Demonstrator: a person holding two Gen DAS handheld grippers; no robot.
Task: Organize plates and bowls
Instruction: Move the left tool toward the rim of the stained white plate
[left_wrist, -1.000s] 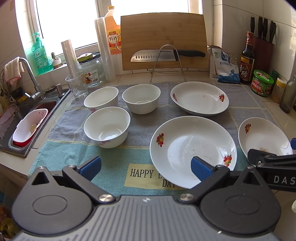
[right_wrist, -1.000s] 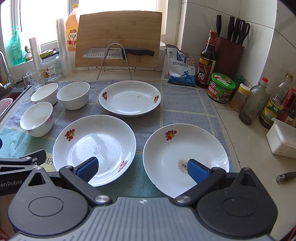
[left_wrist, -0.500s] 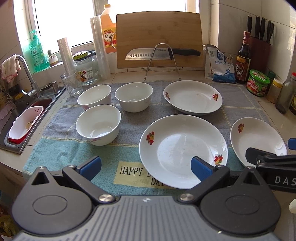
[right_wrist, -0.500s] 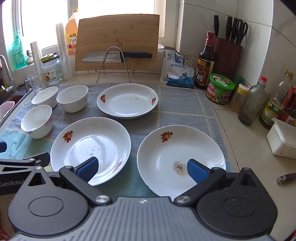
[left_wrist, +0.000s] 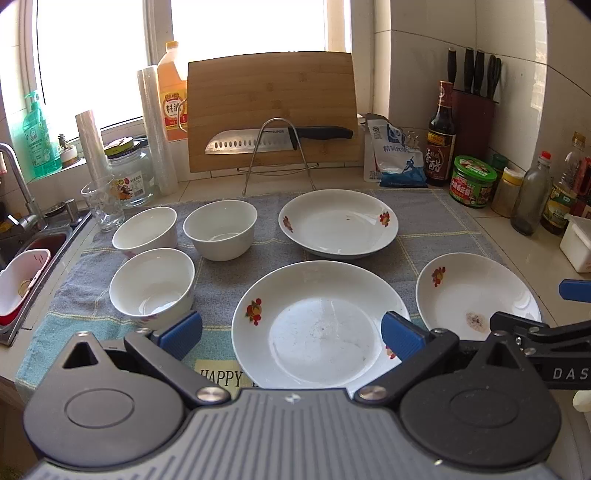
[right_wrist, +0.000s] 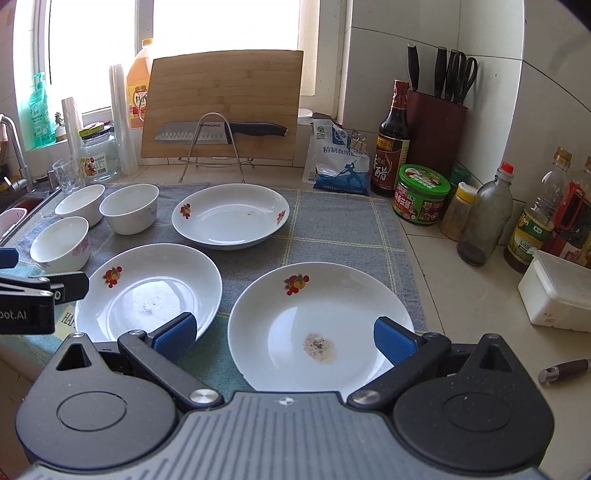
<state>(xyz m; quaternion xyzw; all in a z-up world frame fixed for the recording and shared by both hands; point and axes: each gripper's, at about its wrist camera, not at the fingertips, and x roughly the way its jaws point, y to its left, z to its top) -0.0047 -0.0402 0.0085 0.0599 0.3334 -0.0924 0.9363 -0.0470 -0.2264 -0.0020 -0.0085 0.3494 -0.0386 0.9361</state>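
Left gripper (left_wrist: 291, 330): jaws wide apart, empty, above near plate (left_wrist: 321, 325). Right gripper (right_wrist: 284, 336): jaws wide apart, empty, above stained plate (right_wrist: 317, 325). Third plate (left_wrist: 338, 223) and three bowls (left_wrist: 153, 282) on towel (left_wrist: 424, 225), apart.

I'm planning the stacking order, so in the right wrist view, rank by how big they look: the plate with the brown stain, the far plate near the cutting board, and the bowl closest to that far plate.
1. Stained plate, though it is nearest the camera.
2. Far plate; possibly the same true size.
3. Bowl, clearly smallest.
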